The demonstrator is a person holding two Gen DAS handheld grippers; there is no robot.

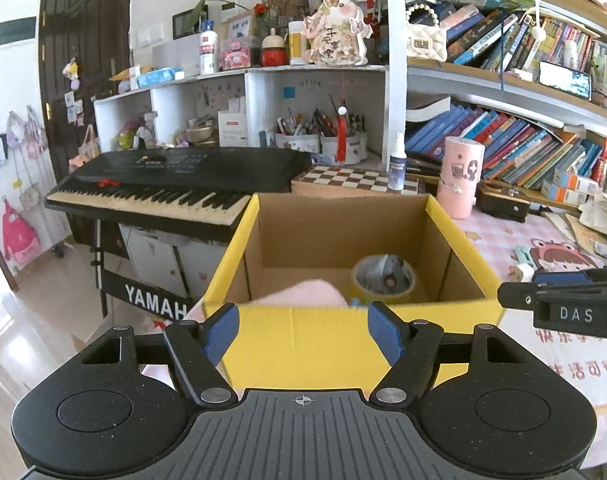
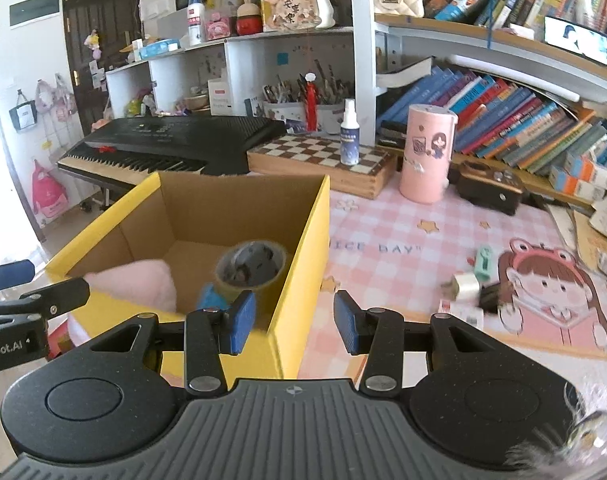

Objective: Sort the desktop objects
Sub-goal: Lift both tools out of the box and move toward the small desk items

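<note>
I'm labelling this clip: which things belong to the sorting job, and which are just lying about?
Job:
yellow box
tape roll
pink plush
small items on the mat

Lying about:
keyboard
chessboard
spray bottle
pink canister
books

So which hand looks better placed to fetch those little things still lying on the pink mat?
Probably the right gripper: open and empty, the small items just ahead to its right. The left gripper faces the yellow box.
</note>
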